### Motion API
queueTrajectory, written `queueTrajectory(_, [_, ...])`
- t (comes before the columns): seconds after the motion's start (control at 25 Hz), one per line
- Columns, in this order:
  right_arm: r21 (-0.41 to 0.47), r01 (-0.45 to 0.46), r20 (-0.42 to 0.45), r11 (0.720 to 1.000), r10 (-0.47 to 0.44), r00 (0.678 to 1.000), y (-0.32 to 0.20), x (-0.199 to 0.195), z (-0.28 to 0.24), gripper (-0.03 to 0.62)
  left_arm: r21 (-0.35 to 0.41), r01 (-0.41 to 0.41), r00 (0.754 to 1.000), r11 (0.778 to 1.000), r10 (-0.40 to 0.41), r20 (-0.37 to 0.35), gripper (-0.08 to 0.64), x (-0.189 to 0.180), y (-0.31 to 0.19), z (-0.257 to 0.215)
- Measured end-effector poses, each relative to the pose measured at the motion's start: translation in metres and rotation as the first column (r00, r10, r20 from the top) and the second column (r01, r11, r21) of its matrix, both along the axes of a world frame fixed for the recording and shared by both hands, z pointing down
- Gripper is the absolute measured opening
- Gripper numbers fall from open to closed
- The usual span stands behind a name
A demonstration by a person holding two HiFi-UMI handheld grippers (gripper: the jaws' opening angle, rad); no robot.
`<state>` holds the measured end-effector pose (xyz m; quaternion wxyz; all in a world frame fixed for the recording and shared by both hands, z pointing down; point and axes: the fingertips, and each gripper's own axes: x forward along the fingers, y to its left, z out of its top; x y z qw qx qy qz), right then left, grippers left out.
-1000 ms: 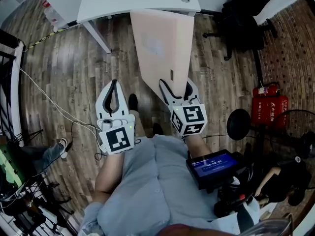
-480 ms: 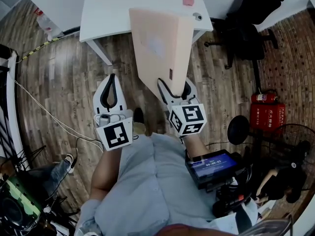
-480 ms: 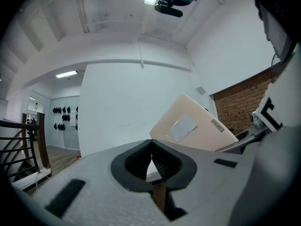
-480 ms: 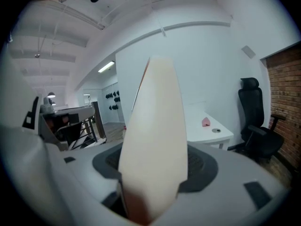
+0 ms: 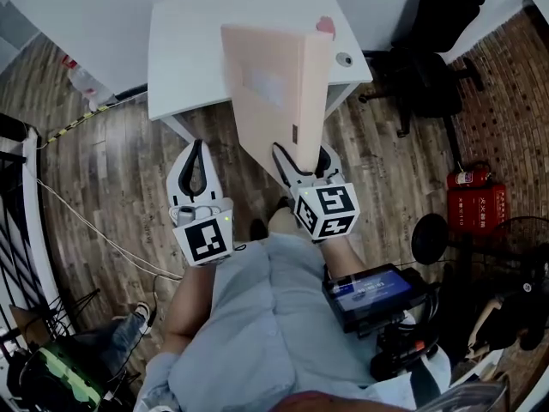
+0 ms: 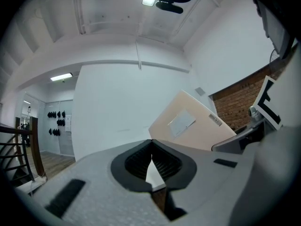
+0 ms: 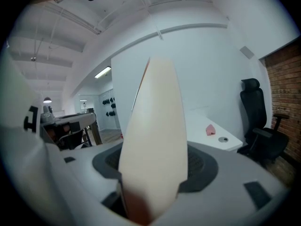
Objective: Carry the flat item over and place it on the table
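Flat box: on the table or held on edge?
Held on edge: right gripper clamps the lower end of the flat box, not resting on the table.

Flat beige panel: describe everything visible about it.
The flat beige panel is a thin, stiff-looking slab, pale peach, with a whitish label on its face and a small dark tag near one edge. It is held tilted in the air, far end toward the white table. Only the right hand-held gripper touches it, clamped on its near corner.

Flat item (image 5: 274, 93): pale beige panel with a white label, was tilted on edge, its near corner clamped in the right gripper (image 5: 304, 157). Its far end reached over the near edge of the white table (image 5: 184, 41); contact could not be told.
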<state>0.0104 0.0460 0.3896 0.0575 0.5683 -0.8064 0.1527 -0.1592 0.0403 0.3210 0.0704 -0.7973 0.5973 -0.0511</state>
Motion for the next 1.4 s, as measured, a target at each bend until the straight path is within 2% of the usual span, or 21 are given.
queueTrajectory(0.32, [-0.010,0.008,0.015,1.000,-0.008,1.000,-0.051,0.006,0.007,0.291,-0.029,0.007,1.000,1.000,-0.006,0.015,0.009,0.010,-0.050,0.011])
queueTrajectory(0.48, [-0.029,0.026,0.032,0.999,-0.025,0.999,-0.094,0.013,0.013,0.291,-0.033,0.017,1.000,0.999,-0.016,0.025,0.009,0.019,-0.093,0.017])
queueTrajectory(0.64, [-0.049,0.059,0.058,0.997,-0.056,0.997,-0.149,0.022,0.020,0.291,-0.034,0.040,0.997,0.999,-0.038,0.065,0.009,0.030,-0.143,0.020])
queueTrajectory(0.84, [-0.069,0.121,0.085,0.990,-0.115,0.990,-0.219,0.028,0.022,0.290,-0.028,0.094,0.991,0.995,-0.091,0.097,0.009,0.040,-0.201,0.013])
queueTrajectory(1.0, [-0.050,0.187,0.100,0.981,-0.182,0.978,-0.266,0.022,0.013,0.290,0.000,0.154,0.982,0.988,-0.153,0.109,0.009,0.039,-0.237,0.000])
queueTrajectory(1.2, [-0.020,0.244,0.121,0.970,-0.240,0.963,-0.302,0.017,0.000,0.291,0.048,0.209,0.970,0.977,-0.213,0.115,0.009,0.041,-0.260,-0.018])
queueTrajectory(1.4, [-0.012,0.284,0.136,0.959,-0.280,0.950,-0.332,0.006,-0.005,0.291,0.062,0.255,0.958,0.965,-0.261,0.120,0.009,0.033,-0.281,-0.025])
